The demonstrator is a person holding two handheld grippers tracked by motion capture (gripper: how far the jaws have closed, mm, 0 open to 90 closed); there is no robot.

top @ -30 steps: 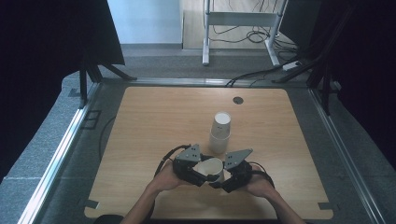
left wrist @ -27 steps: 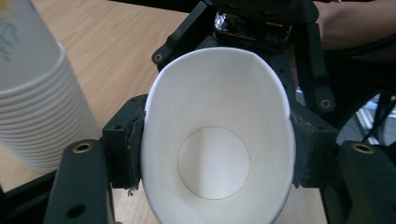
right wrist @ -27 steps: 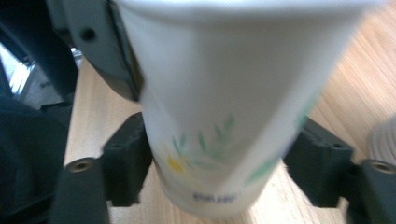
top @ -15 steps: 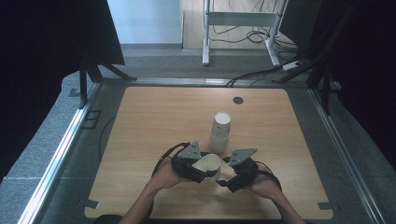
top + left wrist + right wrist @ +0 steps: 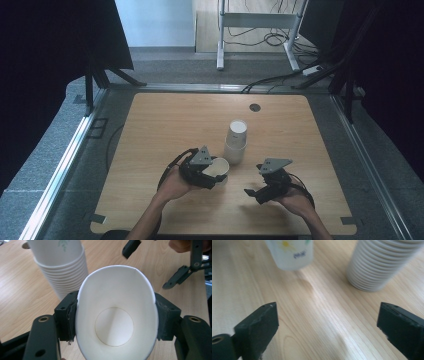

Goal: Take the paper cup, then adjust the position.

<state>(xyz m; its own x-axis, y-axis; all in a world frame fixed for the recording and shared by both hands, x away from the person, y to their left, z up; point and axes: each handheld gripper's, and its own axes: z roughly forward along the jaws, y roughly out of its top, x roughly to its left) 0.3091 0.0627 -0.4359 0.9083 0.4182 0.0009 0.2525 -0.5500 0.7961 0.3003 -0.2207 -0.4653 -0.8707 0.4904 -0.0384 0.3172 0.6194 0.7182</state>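
The left gripper is clamped on a single white paper cup, its two jaws pressing opposite sides of the wall near the rim so that the mouth is squeezed into an oval, and it holds the cup over the worktop toward the near edge, slightly left of centre. Just beyond it, near the middle of the worktop, a stack of upside-down paper cups stands upright. The right gripper, well apart to the right near the near edge, has its jaws spread wide with nothing between them, bare wood showing through the gap
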